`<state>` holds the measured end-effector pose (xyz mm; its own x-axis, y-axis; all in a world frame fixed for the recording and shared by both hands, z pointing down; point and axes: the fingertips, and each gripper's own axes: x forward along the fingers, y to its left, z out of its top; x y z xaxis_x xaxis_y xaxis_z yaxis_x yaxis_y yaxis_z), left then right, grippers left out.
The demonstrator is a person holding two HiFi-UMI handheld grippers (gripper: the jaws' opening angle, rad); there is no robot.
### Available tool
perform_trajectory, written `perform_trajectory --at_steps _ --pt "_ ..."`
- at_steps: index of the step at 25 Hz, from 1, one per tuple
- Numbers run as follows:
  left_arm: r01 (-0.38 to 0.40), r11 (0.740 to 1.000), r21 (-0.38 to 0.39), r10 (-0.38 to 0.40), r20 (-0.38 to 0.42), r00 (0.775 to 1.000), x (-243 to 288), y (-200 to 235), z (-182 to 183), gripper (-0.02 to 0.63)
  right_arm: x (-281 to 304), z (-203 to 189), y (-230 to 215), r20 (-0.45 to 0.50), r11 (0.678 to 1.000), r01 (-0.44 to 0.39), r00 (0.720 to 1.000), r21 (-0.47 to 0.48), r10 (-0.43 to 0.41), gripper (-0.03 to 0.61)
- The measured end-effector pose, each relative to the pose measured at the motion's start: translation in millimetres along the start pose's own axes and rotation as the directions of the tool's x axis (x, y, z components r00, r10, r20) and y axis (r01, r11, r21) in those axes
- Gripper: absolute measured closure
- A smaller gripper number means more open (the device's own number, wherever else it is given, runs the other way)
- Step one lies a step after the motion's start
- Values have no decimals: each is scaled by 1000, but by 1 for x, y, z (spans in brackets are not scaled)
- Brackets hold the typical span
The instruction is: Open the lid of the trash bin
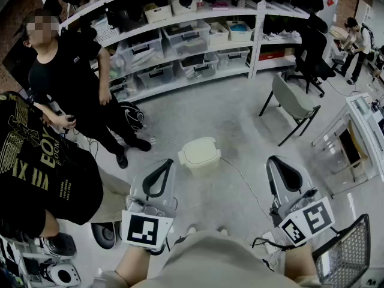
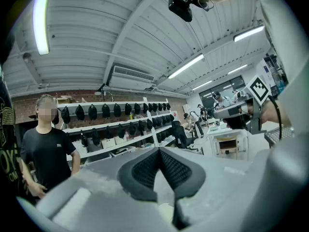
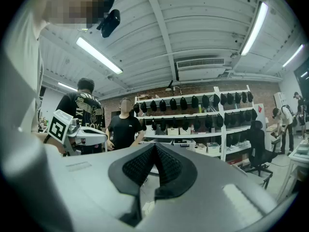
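Note:
A small cream trash bin [image 1: 199, 155] stands on the grey floor in the head view, its lid down. My left gripper [image 1: 165, 164] hovers just left of it and nearer to me, apart from it. My right gripper [image 1: 278, 161] is held well to the bin's right. Both point away from me and upward. In the left gripper view the black ribbed pads [image 2: 145, 170] meet at the tip of the left gripper [image 2: 159, 152] with nothing between them. The right gripper [image 3: 155, 147] looks the same in its own view, pads together and holding nothing.
A person in black [image 1: 78, 83] stands at the left, and another in a printed black shirt [image 1: 36, 173] is closer. A grey chair [image 1: 294, 104] is behind the bin to the right. Shelves of boxes [image 1: 192, 41] line the back. A white cable [image 1: 240, 179] lies on the floor; a wire basket [image 1: 345, 254] is at the lower right.

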<state>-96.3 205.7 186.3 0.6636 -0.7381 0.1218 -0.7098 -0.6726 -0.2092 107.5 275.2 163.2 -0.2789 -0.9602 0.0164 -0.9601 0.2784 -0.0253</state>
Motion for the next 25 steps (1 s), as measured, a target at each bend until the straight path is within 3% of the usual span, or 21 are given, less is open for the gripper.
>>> perform_trajectory --at_steps 4,9,15,25 --pt "-5 1000 7 5 -3 1000 -9 -42 1 612 -39 -8 -16 9 1000 -2 1000 17 2 575" --pt "0 1000 7 0 -20 1000 1 -29 7 611 -26 -3 -18 -5 999 -10 1000 32 10 575" --pt "-11 1000 14 12 -30 999 9 -48 4 612 -36 -18 -35 -12 998 -19 1000 53 20 575" --pt "-19 1000 16 19 -33 999 19 -44 16 612 -21 -15 -42 -41 997 -41 998 63 44 575"
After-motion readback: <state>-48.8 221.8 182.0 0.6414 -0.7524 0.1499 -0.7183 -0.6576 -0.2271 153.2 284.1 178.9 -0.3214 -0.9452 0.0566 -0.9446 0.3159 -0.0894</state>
